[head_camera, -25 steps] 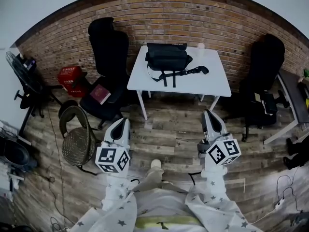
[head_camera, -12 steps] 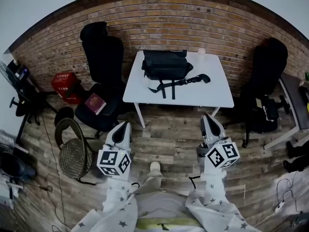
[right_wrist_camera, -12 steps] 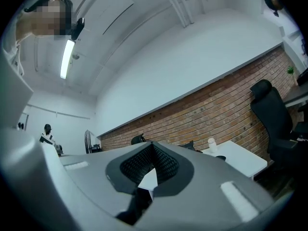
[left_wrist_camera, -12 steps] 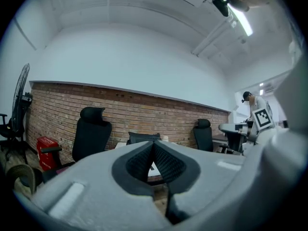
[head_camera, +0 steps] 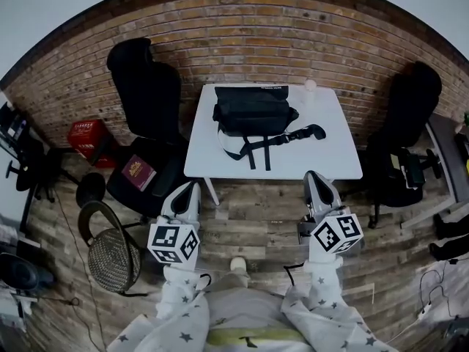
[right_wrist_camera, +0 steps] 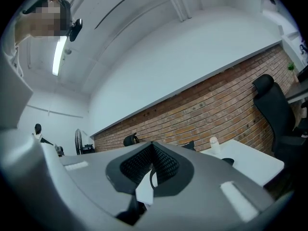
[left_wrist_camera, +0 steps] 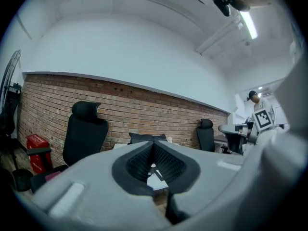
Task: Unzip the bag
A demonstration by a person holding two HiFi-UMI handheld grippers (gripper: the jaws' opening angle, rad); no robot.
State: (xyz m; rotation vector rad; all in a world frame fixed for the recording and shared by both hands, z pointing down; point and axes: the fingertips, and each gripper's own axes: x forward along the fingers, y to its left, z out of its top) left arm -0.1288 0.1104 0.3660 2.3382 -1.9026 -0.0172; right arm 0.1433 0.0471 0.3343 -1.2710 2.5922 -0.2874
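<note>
No legible text, brand or number was found, black-and-white square code markers (head_camera: 173, 242) stood on the left hand-held gripper (head_camera: 192, 186) and right hand-held gripper (head_camera: 314, 174), patterns only, no characters.

Head view: even, soft indoor light, med. brightness, no hard shadows, just a faint one on the floor (head_camera: 256, 196) under the white tabletop (head_camera: 205, 163), the brightest patch. Black chair (head_camera: 143, 86) at 10 o'clock loses detail. Heavy fisheye: brick wall (head_camera: 242, 42) bows into an arc, corners black.

Gripper views: round frame w/ dark rim. Ceiling tube light (left_wrist_camera: 249, 24) at 1 o'clock in left gripper view, 10 o'clock in right, mild flare. Left tool (left_wrist_camera: 154, 146) & right tool (right_wrist_camera: 153, 148) close to lens, soft; bkgd sharper.
</note>
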